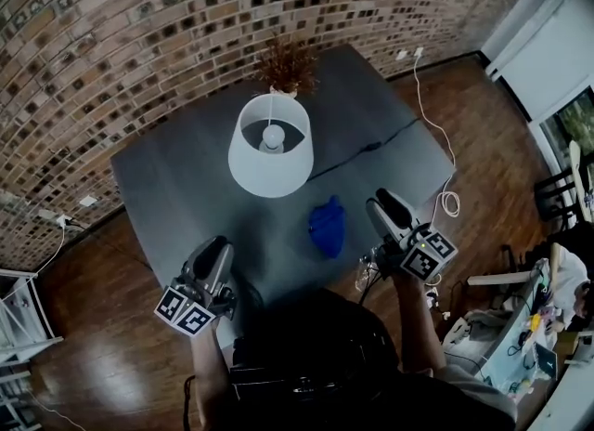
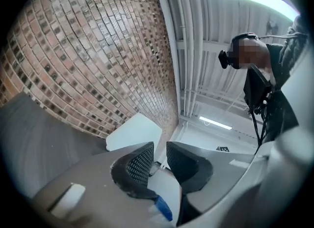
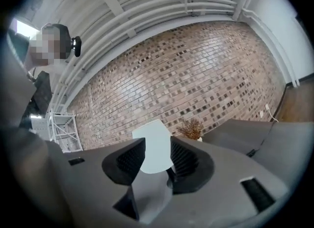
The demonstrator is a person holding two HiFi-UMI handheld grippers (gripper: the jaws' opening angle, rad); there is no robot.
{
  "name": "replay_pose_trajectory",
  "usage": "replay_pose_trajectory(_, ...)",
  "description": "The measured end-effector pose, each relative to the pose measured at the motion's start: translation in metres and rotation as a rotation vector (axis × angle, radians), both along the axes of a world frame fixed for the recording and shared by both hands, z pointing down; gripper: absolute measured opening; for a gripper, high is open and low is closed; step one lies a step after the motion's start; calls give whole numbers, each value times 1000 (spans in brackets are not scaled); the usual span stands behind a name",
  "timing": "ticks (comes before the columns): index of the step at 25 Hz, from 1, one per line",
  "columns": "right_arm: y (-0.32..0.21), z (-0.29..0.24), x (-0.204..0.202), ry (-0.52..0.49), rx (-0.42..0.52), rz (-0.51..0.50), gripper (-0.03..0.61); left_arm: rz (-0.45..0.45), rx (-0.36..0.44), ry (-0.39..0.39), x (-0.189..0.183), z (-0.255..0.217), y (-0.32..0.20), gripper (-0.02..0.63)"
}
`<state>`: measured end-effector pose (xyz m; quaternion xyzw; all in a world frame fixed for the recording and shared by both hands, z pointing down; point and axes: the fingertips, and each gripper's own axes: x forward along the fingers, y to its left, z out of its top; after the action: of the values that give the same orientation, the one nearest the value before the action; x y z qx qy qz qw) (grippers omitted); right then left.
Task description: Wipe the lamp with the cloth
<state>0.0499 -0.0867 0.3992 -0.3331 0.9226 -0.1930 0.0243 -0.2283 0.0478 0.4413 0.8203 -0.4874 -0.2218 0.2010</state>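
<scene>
A lamp with a white drum shade stands on the grey table. A crumpled blue cloth lies in front of it, nearer my right side. My left gripper hangs over the table's near edge, left of the cloth; its jaws are shut with nothing between them. The shade shows beyond it. My right gripper is to the right of the cloth and apart from it. Its jaws stand open and empty, and the shade shows through the gap.
A dried plant in a pot stands behind the lamp against the brick wall. A black cable runs across the table to the right, and a white cable lies on the wooden floor. White shelving stands at far left.
</scene>
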Motion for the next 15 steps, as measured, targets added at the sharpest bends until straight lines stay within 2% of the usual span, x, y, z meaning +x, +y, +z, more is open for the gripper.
replay_pose_trajectory(8, 35, -8, -26, 53, 37, -34, 178, 25, 34, -61, -6, -6, 15, 69)
replay_pose_trajectory(15, 63, -21, -36, 101, 75, -33, 178, 66, 57, -51, -5, 0, 26, 67)
